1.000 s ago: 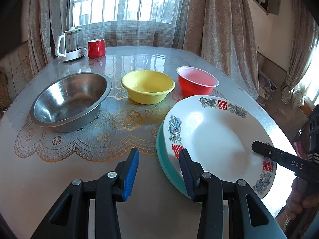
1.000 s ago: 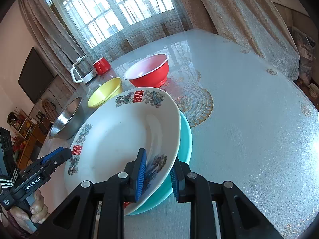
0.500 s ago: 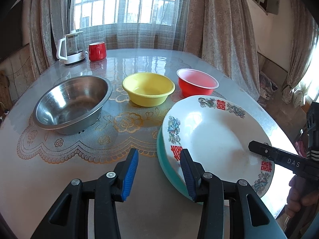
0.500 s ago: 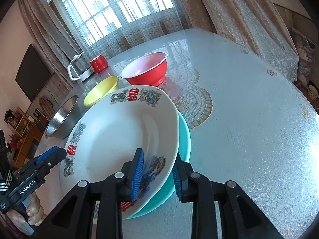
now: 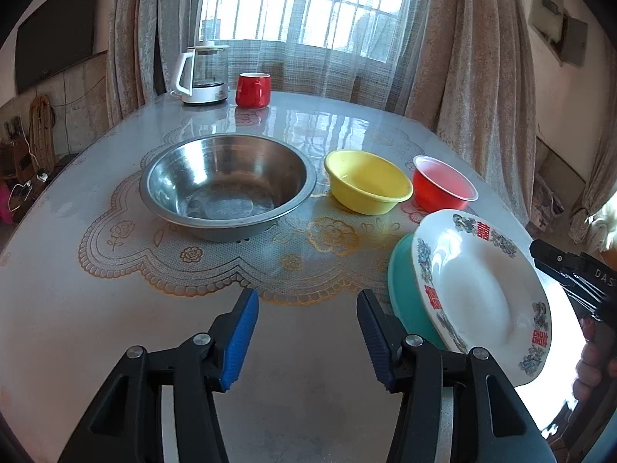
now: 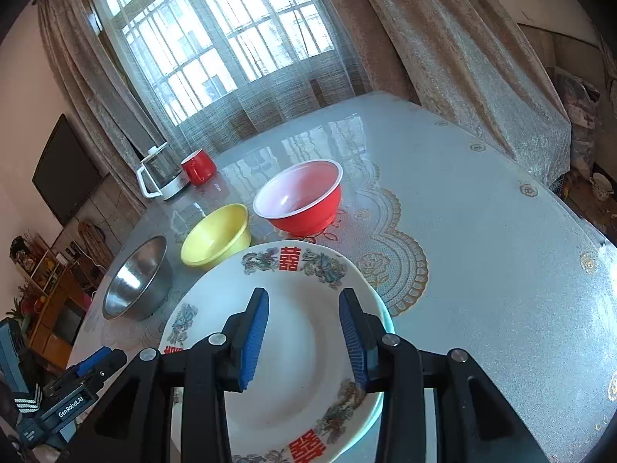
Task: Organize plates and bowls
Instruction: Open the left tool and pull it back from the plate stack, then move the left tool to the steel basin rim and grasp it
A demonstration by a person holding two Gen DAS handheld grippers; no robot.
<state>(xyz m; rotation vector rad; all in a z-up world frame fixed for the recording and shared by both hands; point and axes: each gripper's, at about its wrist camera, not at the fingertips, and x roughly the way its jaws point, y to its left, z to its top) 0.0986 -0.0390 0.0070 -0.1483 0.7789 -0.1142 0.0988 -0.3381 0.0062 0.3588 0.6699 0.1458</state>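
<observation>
Tabletop (image 5: pixel 96 308) with stacked plates (image 6: pixel 300 347)

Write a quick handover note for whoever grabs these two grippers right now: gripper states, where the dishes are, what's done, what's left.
Left gripper: jaws have just been opening, nothing between them, above bare table.
Right gripper: jaws have just been opening, over the white plate, not pressing it.
Done: white plate sits on the teal plate.
Left: steel bowl, yellow bowl and red bowl stand apart in a row, not yet nested.
</observation>
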